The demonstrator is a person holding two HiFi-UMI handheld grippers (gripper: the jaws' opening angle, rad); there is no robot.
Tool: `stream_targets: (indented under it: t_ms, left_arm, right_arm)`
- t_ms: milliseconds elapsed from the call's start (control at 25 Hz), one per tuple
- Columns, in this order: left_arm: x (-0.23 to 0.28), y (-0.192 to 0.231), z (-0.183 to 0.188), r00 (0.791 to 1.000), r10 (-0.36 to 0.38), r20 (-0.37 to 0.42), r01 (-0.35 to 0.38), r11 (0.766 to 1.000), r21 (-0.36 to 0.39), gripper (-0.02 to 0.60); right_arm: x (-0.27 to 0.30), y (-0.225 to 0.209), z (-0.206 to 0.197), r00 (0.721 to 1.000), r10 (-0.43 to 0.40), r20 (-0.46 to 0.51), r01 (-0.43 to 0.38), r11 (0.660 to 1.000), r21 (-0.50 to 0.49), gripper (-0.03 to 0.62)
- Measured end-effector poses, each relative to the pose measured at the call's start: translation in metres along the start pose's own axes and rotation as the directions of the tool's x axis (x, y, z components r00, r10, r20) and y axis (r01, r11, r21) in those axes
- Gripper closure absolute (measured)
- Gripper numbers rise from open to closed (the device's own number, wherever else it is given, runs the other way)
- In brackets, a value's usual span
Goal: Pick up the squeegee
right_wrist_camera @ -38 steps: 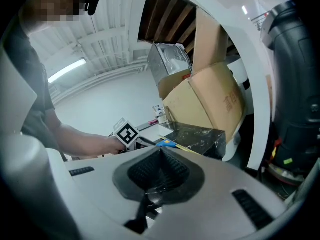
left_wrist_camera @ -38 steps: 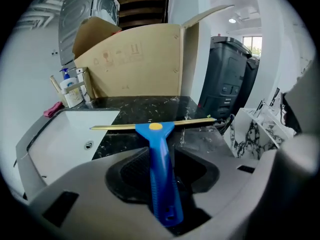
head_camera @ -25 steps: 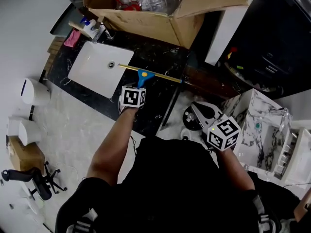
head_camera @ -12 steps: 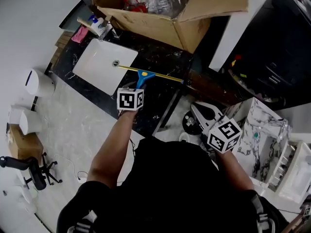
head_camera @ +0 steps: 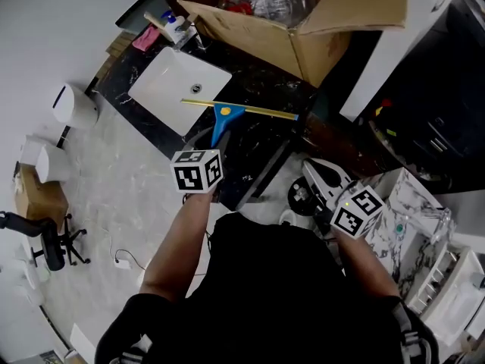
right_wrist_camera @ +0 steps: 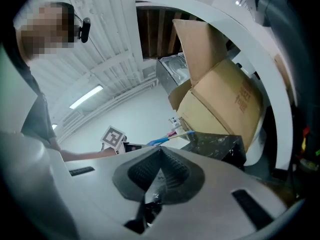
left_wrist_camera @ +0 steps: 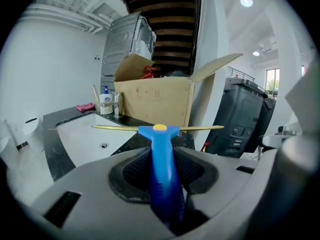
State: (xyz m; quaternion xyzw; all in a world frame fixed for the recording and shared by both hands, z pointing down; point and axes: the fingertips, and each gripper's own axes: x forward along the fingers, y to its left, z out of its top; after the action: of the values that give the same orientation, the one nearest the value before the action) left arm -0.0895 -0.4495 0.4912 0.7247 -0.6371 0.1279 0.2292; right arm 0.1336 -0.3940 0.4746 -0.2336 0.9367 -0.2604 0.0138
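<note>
LEFT gripper (left_wrist_camera: 162,173): jaws clamped on blue handle of squeegee (left_wrist_camera: 160,134); yellow blade crosswise just ahead of jaws, black bench (head_camera: 264,136) and white sink (head_camera: 170,89) below and beyond | RIGHT gripper (right_wrist_camera: 159,176): jaws pressed together, nothing between, well apart from squeegee

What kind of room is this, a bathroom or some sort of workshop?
Probably a washroom mock-up inside a workshop or storeroom: a white sink is set in a black marble counter, and a big open cardboard box stands right behind it.
</note>
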Motion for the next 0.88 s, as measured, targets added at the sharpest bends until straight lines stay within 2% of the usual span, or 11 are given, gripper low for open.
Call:
stream_targets:
  t_ms: [320, 400, 560, 760, 880]
  left_arm:
    - [-0.064, 0.004, 0.014, 0.996, 0.008, 0.094, -0.004, 0.999, -0.046, 0.433]
    - [-0.078, 0.009, 0.018, 0.993, 0.014, 0.119, -0.007, 0.998, -0.058, 0.433]
    - [-0.106, 0.022, 0.023, 0.985, 0.019, 0.173, -0.006, 0.997, -0.074, 0.433]
    - [-0.145, 0.038, 0.017, 0.980, -0.017, 0.198, 0.040, 0.993, -0.111, 0.433]
    - [-0.164, 0.049, 0.012, 0.977, -0.041, 0.211, 0.065, 0.992, -0.106, 0.433]
  right_arm:
    - [0.019, 0.021, 0.007, 0.999, 0.039, -0.023, -0.041, 0.995, -0.093, 0.586]
    - [0.025, 0.027, 0.009, 1.000, 0.025, -0.015, -0.027, 0.993, -0.117, 0.586]
    - [0.038, 0.039, 0.007, 1.000, -0.006, 0.002, 0.006, 0.995, -0.100, 0.586]
    - [0.057, 0.079, -0.004, 1.000, -0.022, 0.013, 0.023, 0.995, -0.093, 0.586]
    - [0.068, 0.109, -0.015, 1.000, -0.023, 0.011, 0.024, 0.992, -0.126, 0.586]
